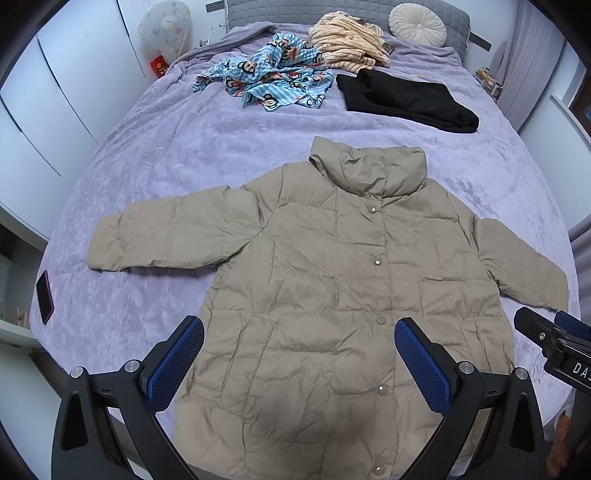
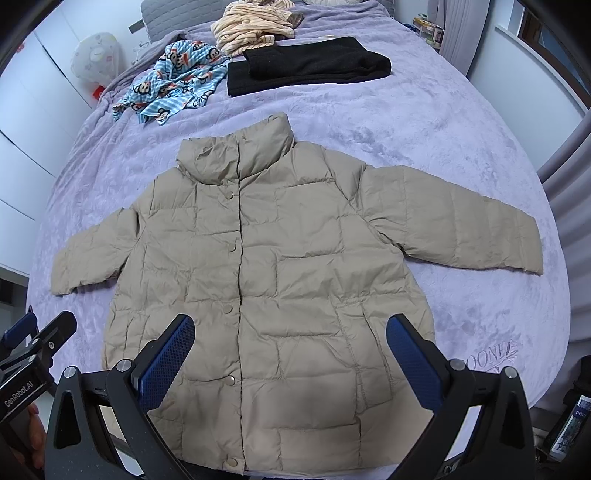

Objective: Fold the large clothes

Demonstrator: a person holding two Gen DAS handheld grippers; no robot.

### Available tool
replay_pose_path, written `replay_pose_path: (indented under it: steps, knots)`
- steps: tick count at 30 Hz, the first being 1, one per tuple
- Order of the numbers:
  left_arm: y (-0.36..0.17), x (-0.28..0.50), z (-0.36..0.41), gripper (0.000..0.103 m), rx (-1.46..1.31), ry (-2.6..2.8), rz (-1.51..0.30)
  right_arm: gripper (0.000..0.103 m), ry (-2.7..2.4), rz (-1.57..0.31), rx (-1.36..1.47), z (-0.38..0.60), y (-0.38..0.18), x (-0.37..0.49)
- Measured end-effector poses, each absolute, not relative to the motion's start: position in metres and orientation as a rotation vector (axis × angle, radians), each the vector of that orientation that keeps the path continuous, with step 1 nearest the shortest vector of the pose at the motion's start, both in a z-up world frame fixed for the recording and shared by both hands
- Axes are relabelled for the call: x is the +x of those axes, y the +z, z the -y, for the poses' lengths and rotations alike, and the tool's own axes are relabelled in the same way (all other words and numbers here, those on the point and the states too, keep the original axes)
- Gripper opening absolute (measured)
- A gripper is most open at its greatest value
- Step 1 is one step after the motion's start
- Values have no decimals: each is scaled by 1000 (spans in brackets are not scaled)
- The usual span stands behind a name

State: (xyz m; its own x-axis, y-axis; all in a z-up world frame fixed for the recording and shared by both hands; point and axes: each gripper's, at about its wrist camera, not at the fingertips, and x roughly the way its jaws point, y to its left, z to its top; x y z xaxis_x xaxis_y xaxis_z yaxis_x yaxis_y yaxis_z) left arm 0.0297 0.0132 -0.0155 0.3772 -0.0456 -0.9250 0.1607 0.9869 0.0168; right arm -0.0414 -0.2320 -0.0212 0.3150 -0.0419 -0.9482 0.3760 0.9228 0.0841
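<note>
A beige quilted puffer jacket [image 1: 332,266] lies flat, front up and snapped shut, on the lilac bedspread [image 1: 166,155], both sleeves spread out sideways. It also shows in the right wrist view [image 2: 280,258]. My left gripper [image 1: 299,350] is open and empty, hovering above the jacket's lower left part. My right gripper [image 2: 290,350] is open and empty above the jacket's lower right part. The right gripper's tip shows at the left wrist view's right edge [image 1: 546,336]. The left gripper shows at the right wrist view's left edge [image 2: 33,347].
Further up the bed lie a folded black garment [image 1: 406,99], a crumpled blue monkey-print garment [image 1: 269,79] and a cream striped garment [image 1: 347,44]. A round pillow [image 1: 417,20] rests at the headboard. A dark phone [image 1: 45,297] lies near the bed's left edge. White wardrobes [image 1: 55,92] stand left.
</note>
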Motion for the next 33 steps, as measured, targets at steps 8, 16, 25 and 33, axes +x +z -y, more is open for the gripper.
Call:
replay_pose_path:
  steps: [8,16,25,33]
  knots:
    - [-15,30,-14,103,109,-133,-1178,103,-281,-1227,316,233,-21,-41]
    - [-16,30,-14,103,109,-134,-1179,103,-280,-1228,314,232,-23,-40]
    - [-15,31,-14,103,108,-133,-1179,103,-280,-1228,311,230,-23,-41]
    - [-16,30,-16,103,100,-140,-1181,103,-282,-1227,310,230,-23,-39]
